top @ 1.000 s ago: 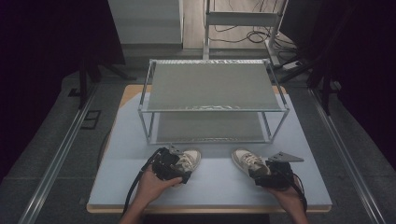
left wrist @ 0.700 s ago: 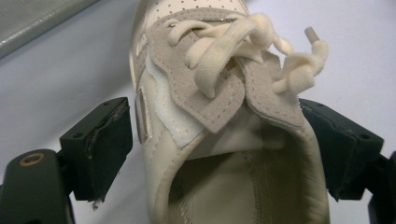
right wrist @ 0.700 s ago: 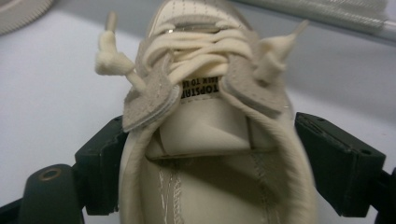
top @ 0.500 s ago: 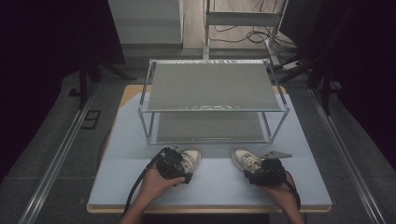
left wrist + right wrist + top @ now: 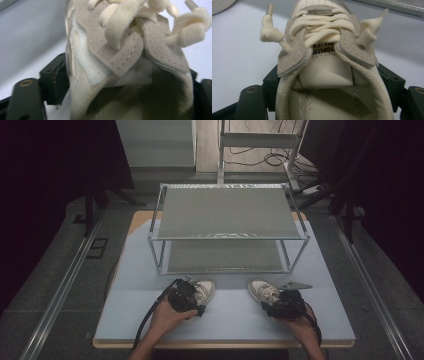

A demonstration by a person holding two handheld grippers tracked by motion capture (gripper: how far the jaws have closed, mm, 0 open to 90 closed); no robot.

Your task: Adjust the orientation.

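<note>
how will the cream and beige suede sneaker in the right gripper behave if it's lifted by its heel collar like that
The cream and beige suede sneaker will probably flex where the right gripper squeezes, since its padded collar looks soft. Held at the heel, its toe may droop. The knotted cream laces hang loose and will likely swing.

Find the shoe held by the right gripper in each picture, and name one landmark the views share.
High view: right shoe, lower right, before the rack.
Right gripper view: center, between the jaws.
Left gripper view: not visible here.
Shared landmark: pale blue table mat.
</note>
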